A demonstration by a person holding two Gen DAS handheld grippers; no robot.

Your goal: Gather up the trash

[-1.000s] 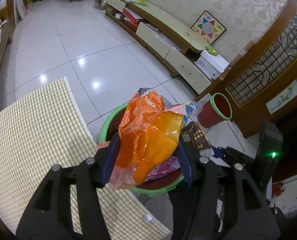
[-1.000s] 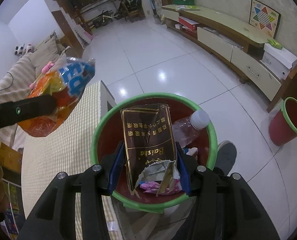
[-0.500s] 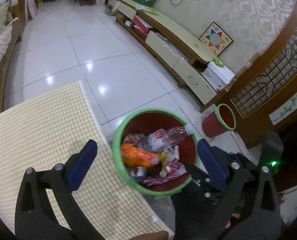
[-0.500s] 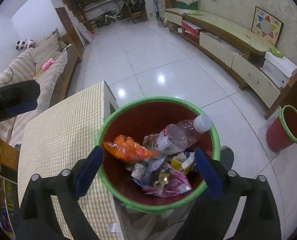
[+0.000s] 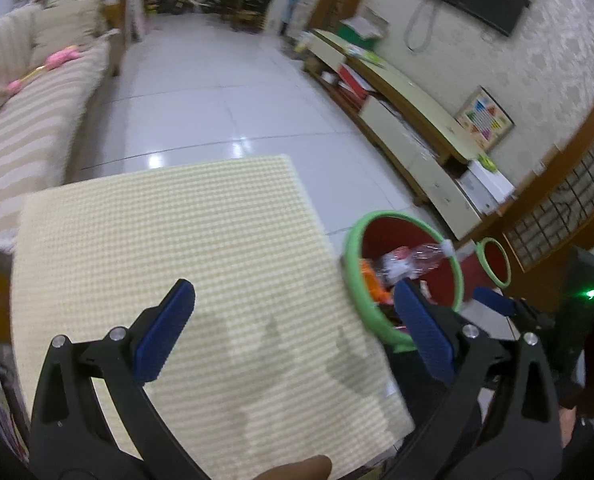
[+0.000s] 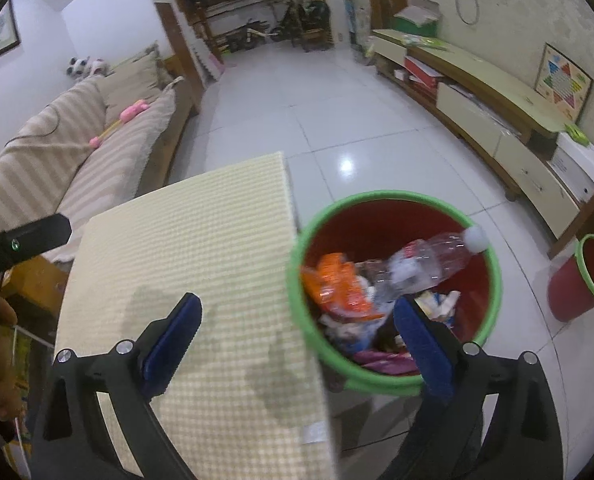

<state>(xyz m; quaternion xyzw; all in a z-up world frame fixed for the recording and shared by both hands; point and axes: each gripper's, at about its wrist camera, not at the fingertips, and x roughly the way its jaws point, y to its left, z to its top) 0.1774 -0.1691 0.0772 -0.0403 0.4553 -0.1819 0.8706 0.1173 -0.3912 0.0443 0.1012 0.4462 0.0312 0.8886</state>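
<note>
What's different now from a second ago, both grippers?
Both let go. The left gripper dropped the orange bag and the right gripper dropped its brown carton, both into the green-rimmed bin. Both now stand open and empty, swung left over the checked table. The bin and its plastic bottle stayed put.

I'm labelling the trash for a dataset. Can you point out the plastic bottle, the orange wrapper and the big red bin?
plastic bottle [image 6: 429,261], right wrist view, on its clear body.
orange wrapper [image 6: 339,286], right wrist view, on its crumpled middle.
big red bin [image 6: 381,226], right wrist view, on its inner red wall.
</note>
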